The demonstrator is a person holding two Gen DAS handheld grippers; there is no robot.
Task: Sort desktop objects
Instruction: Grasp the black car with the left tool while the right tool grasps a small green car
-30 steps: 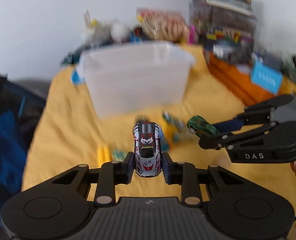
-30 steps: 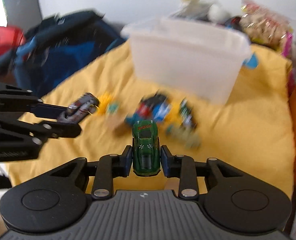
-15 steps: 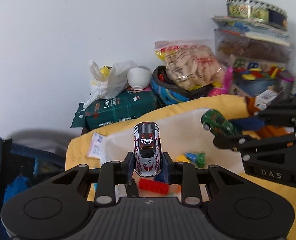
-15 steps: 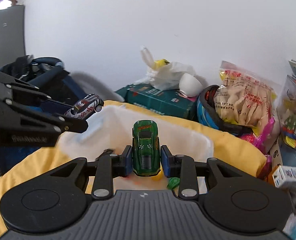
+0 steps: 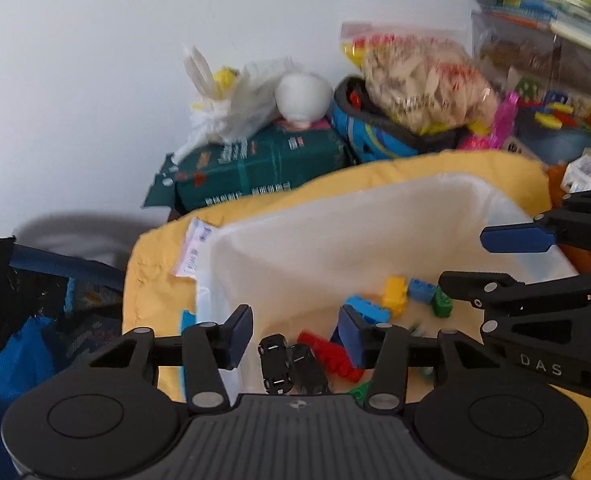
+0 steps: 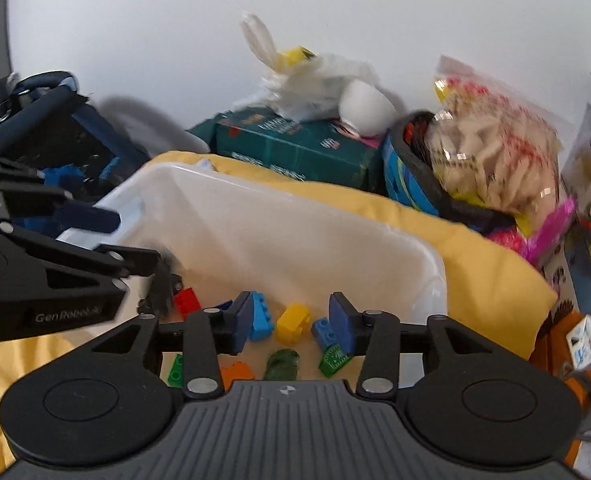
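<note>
A white plastic bag [image 5: 235, 108] lies on a green box [image 5: 255, 172]; snack bag [image 5: 419, 80] beside.

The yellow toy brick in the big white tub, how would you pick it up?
Probably from straight above. The yellow plastic brick lies on the floor of the translucent white plastic tub, whose tall walls block a sideways reach. Grip its two flat side faces; a blue brick sits close on one side, so choose the freer pair.

A plain white wall [image 5: 95, 60] rises behind the yellow-covered table [image 6: 475, 248].
</note>
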